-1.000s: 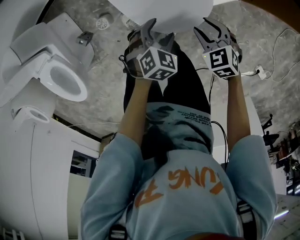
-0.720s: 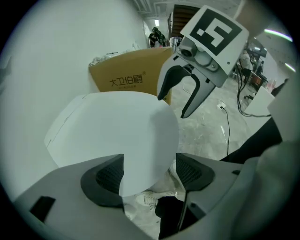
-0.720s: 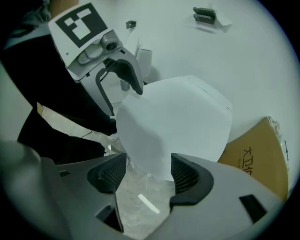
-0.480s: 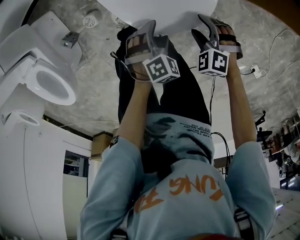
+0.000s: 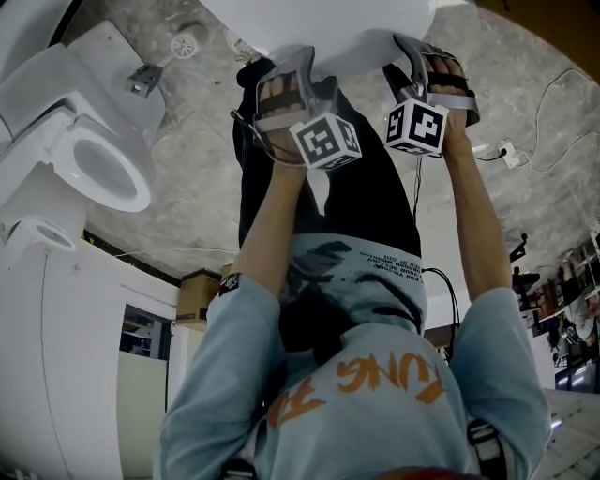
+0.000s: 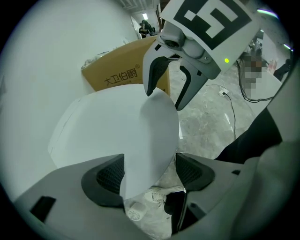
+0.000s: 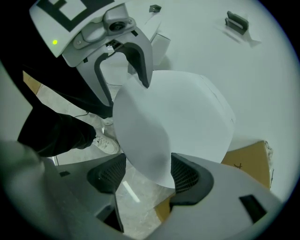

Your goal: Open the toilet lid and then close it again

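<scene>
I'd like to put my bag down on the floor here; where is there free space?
Barest: the concrete floor between the second toilet and the person's trousers, near the drain. Right of the trousers, a cable and power strip cross the floor. Crowded at the lid edge: left gripper and right gripper straddle it, the right's jaws just opening.

We're in a storeroom or showroom for bathroom ware: another toilet point(image 5: 66, 94) left of the jaws, a cardboard box point(image 6: 117, 72), bare floor point(image 5: 206, 187).
</scene>
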`<act>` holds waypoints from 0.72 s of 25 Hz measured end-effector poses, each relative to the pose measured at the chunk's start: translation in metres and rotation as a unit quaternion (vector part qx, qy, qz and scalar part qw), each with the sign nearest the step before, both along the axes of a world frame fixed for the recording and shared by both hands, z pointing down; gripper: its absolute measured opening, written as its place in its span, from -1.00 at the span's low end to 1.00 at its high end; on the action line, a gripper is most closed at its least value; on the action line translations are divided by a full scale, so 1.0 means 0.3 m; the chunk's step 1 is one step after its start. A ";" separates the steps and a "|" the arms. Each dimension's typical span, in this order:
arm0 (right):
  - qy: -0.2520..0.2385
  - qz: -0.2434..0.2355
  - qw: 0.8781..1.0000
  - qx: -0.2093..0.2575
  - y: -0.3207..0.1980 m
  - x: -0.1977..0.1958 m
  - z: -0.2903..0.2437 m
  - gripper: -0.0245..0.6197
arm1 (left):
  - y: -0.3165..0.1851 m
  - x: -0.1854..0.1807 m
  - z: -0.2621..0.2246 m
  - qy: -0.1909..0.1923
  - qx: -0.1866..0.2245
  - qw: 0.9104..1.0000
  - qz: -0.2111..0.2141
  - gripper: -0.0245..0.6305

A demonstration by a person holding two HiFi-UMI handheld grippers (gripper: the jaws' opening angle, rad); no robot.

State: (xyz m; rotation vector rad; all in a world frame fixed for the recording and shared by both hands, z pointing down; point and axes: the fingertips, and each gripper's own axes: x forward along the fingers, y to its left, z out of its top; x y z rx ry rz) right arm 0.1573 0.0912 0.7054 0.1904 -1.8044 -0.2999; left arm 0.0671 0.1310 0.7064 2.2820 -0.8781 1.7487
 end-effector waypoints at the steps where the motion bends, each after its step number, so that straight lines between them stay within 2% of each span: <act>1: 0.000 0.006 1.000 -0.002 0.004 0.003 -0.004 0.04 | 0.003 0.001 -0.008 -0.001 0.001 1.000 0.002 0.16; 6: -0.009 0.022 1.000 0.004 0.001 0.000 -0.036 0.01 | 0.003 -0.015 -0.031 -0.009 0.011 1.000 0.012 0.16; 9: -0.015 0.024 1.000 0.007 -0.006 0.002 -0.071 0.01 | 0.017 -0.017 -0.035 -0.022 0.016 0.999 0.039 0.16; 12: -0.024 0.030 0.999 0.010 -0.016 0.003 -0.118 0.03 | 0.023 -0.030 -0.055 -0.051 0.029 0.996 0.064 0.19; 14: -0.033 0.037 0.999 0.012 -0.022 0.003 -0.154 0.03 | 0.031 -0.029 -0.062 -0.053 0.032 0.995 0.076 0.19; 18: -0.045 0.051 0.998 0.011 -0.031 -0.005 -0.220 0.06 | -0.024 -0.047 -0.111 -0.055 0.089 0.991 0.078 0.21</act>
